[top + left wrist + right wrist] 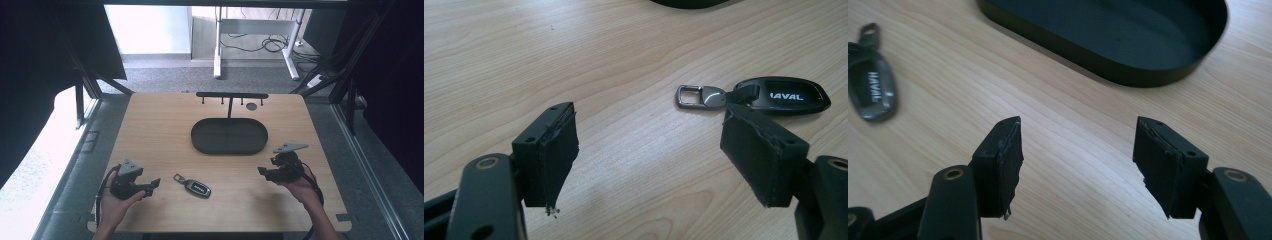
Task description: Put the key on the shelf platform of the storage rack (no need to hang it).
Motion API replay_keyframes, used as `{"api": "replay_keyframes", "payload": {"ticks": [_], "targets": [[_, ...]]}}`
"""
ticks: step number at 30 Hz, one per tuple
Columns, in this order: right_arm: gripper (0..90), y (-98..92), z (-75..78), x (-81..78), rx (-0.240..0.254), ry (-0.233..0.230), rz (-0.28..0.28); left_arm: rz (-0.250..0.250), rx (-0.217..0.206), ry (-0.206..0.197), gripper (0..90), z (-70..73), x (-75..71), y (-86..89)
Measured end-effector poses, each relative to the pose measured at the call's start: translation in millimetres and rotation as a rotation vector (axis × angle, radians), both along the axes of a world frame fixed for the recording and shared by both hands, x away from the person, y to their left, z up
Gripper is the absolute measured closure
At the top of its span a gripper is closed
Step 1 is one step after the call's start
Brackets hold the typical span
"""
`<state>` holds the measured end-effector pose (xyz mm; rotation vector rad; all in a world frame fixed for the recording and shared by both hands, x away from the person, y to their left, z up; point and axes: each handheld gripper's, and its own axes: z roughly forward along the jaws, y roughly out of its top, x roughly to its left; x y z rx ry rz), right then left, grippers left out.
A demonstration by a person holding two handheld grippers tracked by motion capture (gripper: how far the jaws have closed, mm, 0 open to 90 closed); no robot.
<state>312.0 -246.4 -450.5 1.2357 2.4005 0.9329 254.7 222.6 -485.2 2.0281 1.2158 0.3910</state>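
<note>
Wood table (165, 125) with everything staged on the centreline: black oval tray (229, 136) mid-table, and rising behind it a T-shaped hook rack (231, 96), pegs hanging empty, so that looks like where a key would end up, though the tray is just as likely. Car key fob (197, 188) lies flat on the bare wood near my edge, between my two claws, well short of the tray; its metal clip ring (700, 96) points away from the fob body toward my left side. Left gripper (151, 186) sits low, just beside the fob, jaws spread wide and holding nothing; in the left gripper view the fob sits right past my far pad, so this claw is the one lined up for the grab. Right gripper (262, 171) hangs off to the other side, nearer the tray, jaws also spread and empty, probably parked clear to leave the left a free line.
</note>
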Motion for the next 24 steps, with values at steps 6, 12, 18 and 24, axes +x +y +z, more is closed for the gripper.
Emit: {"api": "replay_keyframes", "payload": {"ticks": [6, 12, 18, 24], "targets": [[37.6, 17.3, 9.3, -1.0, -0.021, -0.015, 0.048, -0.001, -0.001, -0.001, 23.3, 0.6, -0.6, -0.2], [37.8, 34.0, 14.5, -0.1, -0.04, -0.011, 0.098, -0.004, 0.003, 0.004, 23.3, -0.1, -0.2, -0.5], [37.9, 44.9, 14.1, 4.5, -0.058, 0.001, 0.123, -0.002, 0.001, 0.004, 23.3, -0.4, -0.3, -0.9], [37.8, 56.6, 13.4, 6.0, -0.068, 0.008, 0.151, -0.002, 0.002, 0.006, 23.2, -0.8, -0.2, -1.3]]}}
